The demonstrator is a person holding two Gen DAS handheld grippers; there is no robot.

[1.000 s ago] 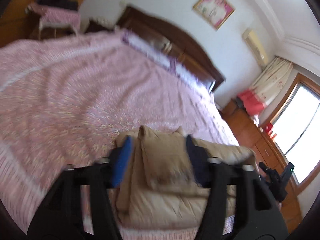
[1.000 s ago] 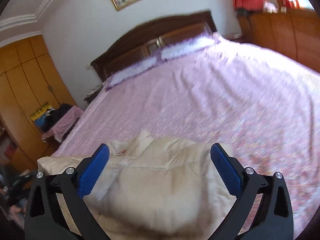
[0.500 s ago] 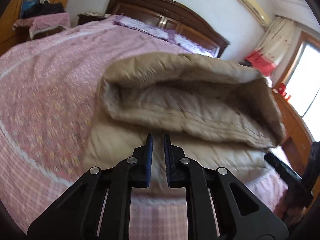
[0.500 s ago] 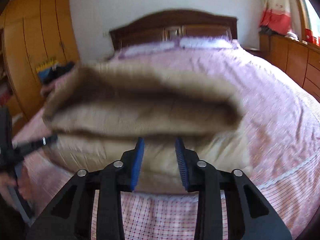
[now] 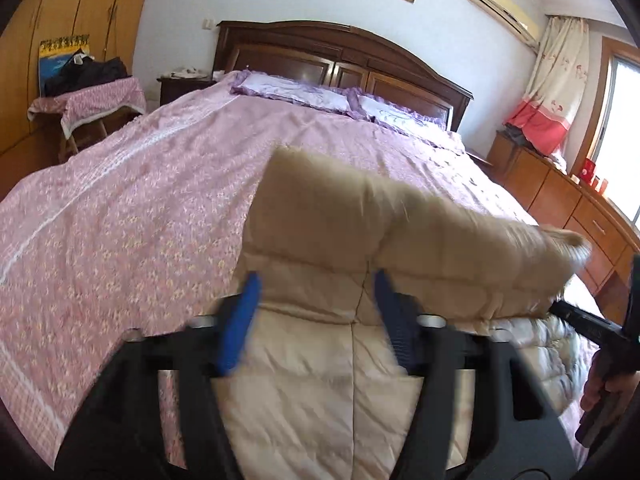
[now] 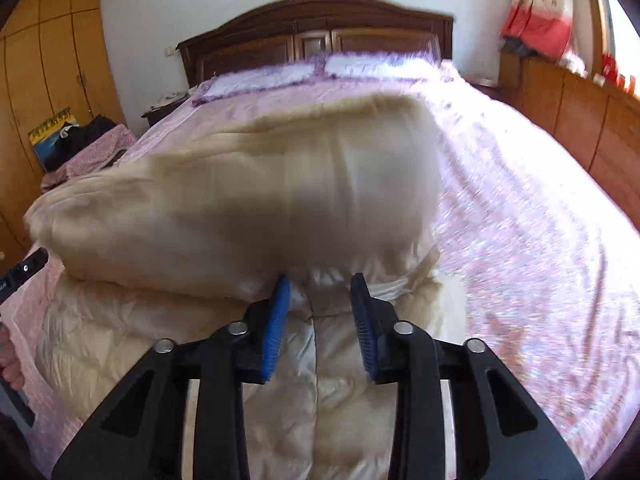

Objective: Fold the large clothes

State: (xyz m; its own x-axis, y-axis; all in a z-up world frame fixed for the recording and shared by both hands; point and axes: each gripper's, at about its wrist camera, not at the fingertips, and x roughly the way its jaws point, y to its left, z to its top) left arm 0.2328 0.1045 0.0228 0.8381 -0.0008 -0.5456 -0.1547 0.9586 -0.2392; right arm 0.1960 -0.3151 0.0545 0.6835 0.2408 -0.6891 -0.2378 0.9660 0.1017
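- Now both tools, closed on the beige padded coat (image 5: pixel 360 380) half a second ago, gape empty: left tool (image 5: pixel 316 312), right tool (image 6: pixel 320 316).
- Coat's thrown half is falling toward twelve o'clock, doubling it on the bed (image 5: pixel 120 220); this fold looks nearly complete.

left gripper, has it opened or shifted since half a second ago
Yes. The left gripper was nearly shut; its fingers now stand apart. It has risen against the headboard, which sits lower in view, over the beige padded coat.

Home bedroom, bed (image 5: pixel 160 200), headboard (image 5: pixel 340 52), pillows (image 5: pixel 296 90)
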